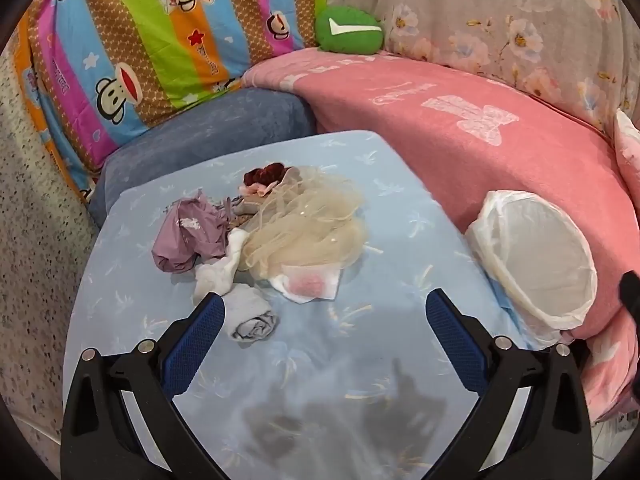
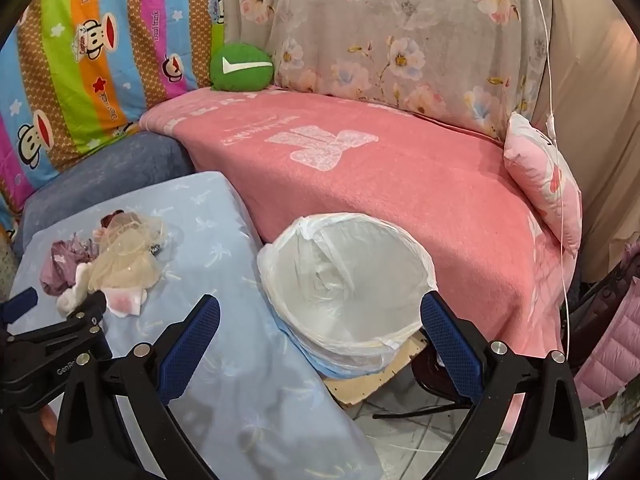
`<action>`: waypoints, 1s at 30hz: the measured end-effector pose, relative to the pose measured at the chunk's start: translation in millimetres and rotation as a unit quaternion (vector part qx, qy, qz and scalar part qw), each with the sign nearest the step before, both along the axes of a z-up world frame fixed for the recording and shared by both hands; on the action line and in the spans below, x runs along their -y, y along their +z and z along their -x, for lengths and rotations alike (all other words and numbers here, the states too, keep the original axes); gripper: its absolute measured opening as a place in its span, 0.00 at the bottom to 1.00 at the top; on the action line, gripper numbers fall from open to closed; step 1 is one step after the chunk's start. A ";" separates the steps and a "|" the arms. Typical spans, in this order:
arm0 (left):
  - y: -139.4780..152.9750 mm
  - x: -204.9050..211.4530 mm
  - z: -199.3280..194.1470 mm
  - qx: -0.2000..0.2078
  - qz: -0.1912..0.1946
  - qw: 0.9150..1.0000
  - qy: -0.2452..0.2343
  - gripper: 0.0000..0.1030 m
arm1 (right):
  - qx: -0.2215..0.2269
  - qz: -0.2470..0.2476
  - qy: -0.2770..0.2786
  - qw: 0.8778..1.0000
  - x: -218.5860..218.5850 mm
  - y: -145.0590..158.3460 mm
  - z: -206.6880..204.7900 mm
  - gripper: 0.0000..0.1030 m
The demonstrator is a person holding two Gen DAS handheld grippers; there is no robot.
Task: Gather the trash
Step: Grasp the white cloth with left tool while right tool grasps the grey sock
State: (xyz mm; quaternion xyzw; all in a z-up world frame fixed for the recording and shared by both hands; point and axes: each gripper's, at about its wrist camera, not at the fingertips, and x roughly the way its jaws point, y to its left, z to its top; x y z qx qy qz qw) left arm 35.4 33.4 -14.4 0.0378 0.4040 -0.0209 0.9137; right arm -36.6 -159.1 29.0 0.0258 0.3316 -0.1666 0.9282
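My left tongs [image 1: 324,312] spread wide, nothing between pads, hovering over light-blue surface [image 1: 400,208]. My right tongs [image 2: 320,316] equally spread, empty, bin [image 2: 348,280] rim showing between fingers. Grey rolled scrap [image 1: 252,316] just beside left finger, partly hidden by it. Trash pile [image 1: 264,224] beyond: purple crumple, cream netting, white tissue, dark red bit; pieces overlap, hard to separate. Bin lined with white bag, beside surface's edge, base cut off behind surface. Green cushion [image 1: 348,30] far back on pink blanket [image 1: 480,152].
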 end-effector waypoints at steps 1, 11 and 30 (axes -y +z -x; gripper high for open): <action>-2.7 -6.4 -2.7 0.000 0.005 1.000 -0.001 0.94 | 0.001 -0.002 0.000 1.000 -1.3 -1.0 -2.4 0.94; -39.2 -74.9 -31.4 -0.008 0.002 1.000 0.030 0.94 | -0.020 -0.028 0.028 0.999 -40.9 -23.9 -33.3 0.94; -57.3 -137.8 -67.3 -0.031 0.099 0.993 0.057 0.93 | -0.079 -0.053 0.192 0.977 -164.6 -91.5 -90.7 0.94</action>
